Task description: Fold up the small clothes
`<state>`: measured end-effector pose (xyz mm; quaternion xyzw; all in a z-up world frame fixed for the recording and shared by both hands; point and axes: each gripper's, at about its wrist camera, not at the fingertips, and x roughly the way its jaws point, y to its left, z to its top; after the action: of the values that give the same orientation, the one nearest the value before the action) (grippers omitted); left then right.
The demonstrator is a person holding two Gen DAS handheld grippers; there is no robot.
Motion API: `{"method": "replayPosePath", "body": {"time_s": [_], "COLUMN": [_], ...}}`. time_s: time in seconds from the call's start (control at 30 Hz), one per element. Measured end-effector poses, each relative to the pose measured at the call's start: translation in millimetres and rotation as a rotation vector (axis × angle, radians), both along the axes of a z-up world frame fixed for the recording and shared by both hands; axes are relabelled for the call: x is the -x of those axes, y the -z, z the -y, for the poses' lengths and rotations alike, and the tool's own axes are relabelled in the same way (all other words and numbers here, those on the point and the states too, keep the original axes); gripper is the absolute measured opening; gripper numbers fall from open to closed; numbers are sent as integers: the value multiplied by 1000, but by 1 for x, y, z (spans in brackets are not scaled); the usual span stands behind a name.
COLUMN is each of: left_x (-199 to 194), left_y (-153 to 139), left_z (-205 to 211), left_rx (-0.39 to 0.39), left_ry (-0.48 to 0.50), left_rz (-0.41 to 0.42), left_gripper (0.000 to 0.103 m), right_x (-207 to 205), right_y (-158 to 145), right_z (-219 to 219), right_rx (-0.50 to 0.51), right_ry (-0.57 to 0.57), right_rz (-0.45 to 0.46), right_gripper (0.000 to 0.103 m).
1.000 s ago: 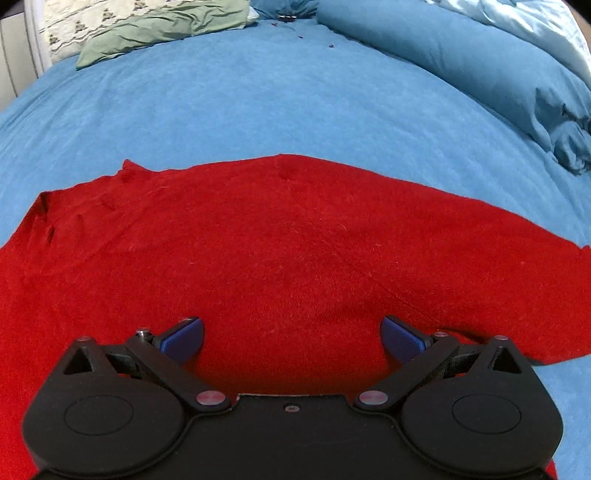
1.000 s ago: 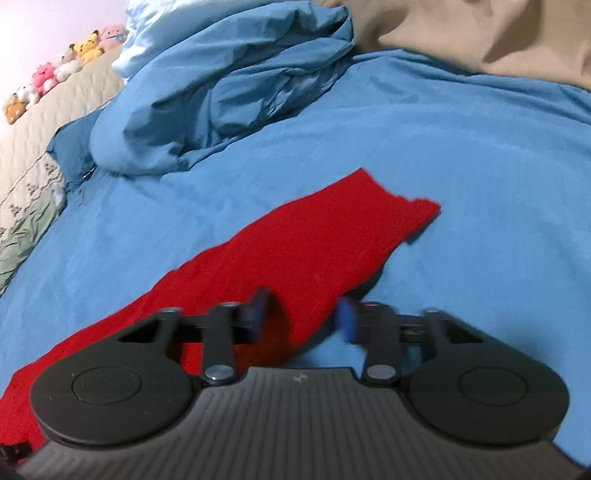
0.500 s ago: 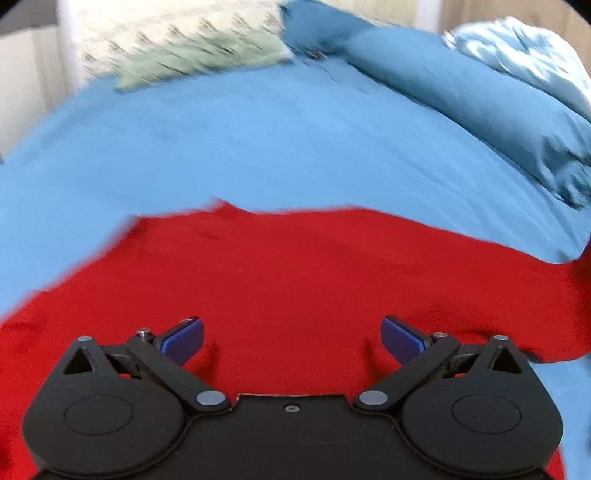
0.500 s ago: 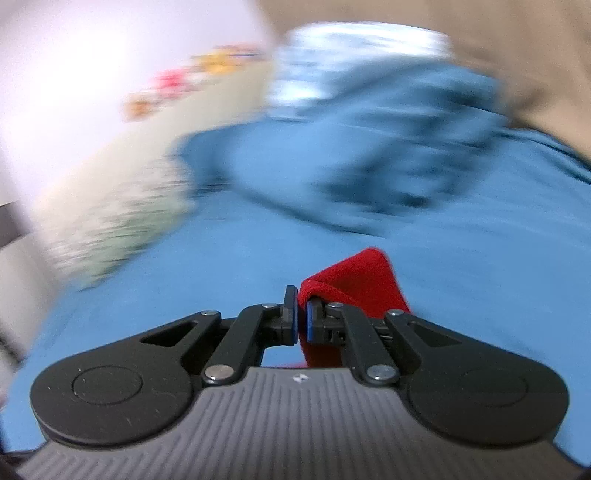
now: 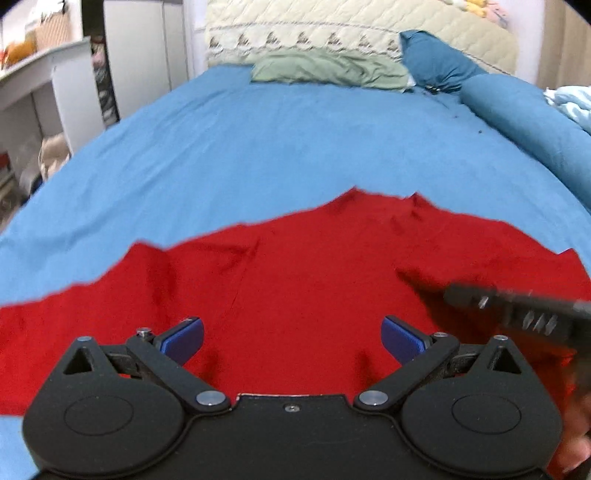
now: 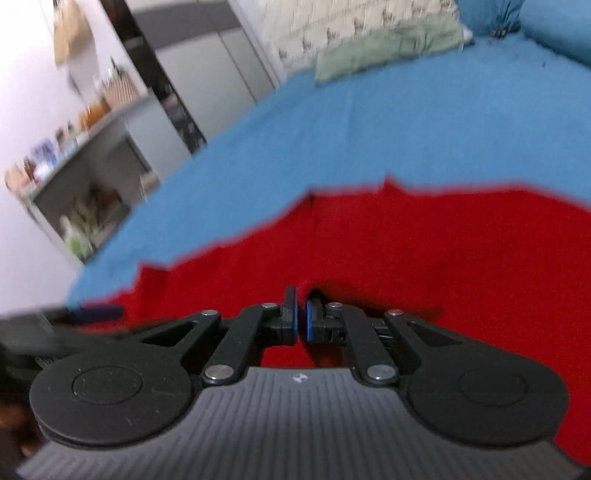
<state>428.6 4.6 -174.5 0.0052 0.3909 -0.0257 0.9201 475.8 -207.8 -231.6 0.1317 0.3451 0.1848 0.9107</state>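
Observation:
A red garment point(image 5: 314, 266) lies spread on the blue bed sheet point(image 5: 295, 140). My left gripper point(image 5: 292, 339) hovers over its near part, open, with nothing between the blue pads point(image 5: 184, 338). In the left wrist view my right gripper point(image 5: 454, 295) comes in from the right, blurred, with red cloth hanging under it. In the right wrist view the right gripper point(image 6: 300, 321) is shut on a fold of the red garment point(image 6: 424, 251) and carries it above the rest of the cloth. The left gripper's blue pad point(image 6: 99, 312) shows at the left edge there.
A green pillow point(image 5: 325, 70) and a quilted headboard point(image 5: 351, 33) stand at the far end of the bed. A dark blue rolled duvet point(image 5: 517, 110) runs along the right side. A white desk with shelves point(image 5: 37, 74) stands off the bed's left edge.
The right gripper closed on the garment's end and swept it across over the red cloth. Both views swung toward the headboard, and the right gripper now appears in the left wrist view.

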Motion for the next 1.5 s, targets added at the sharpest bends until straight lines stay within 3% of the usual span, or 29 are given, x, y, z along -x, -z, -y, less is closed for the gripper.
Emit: {"method": "replayPosePath", "body": {"time_s": [0.07,0.17,0.23,0.3,0.4,0.53,0.6,0.7,0.77,0.97,1.27,1.33,1.37,1.4,1.5], "left_x": [3,9,12,10,2,-13,-22,-36,-42,-34,-26,-27,-29,-30,-25], "left_y": [2,2,-2,-5,-5,8,18,29,30,32,40,38,37,35,19], "left_z": [-1,-4,-1,8,33,73,89,93,85,26,11,10,13,12,-2], "left_rx": [9,20,29,42,62,82,55,30,54,220,333,334,323,317,350], "left_ry": [3,29,52,83,193,330,348,325,292,110,100,87,80,78,51], "left_rz": [-2,9,20,25,10,-28,-39,-52,-47,-1,21,30,33,35,105], "left_gripper": [103,103,103,103,103,103,93,72,67,66,64,48,19,4,4], "right_x": [2,11,25,46,78,111,121,127,132,132,130,128,125,122,112], "right_y": [4,-5,-17,-26,-37,-33,-27,-19,-15,-6,8,12,14,17,24], "right_z": [-8,-10,4,15,42,65,77,92,105,127,133,133,131,130,125], "right_rx": [25,58,90,128,198,217,211,210,213,207,257,293,316,350,440], "right_ry": [-10,-19,24,74,172,289,326,379,408,498,516,518,515,509,494], "right_rz": [7,36,79,125,136,108,88,53,44,16,-33,-34,-34,-32,1], "right_gripper": [20,35,79,90,91,94,94,94,94,94,94,96,96,96,96]}}
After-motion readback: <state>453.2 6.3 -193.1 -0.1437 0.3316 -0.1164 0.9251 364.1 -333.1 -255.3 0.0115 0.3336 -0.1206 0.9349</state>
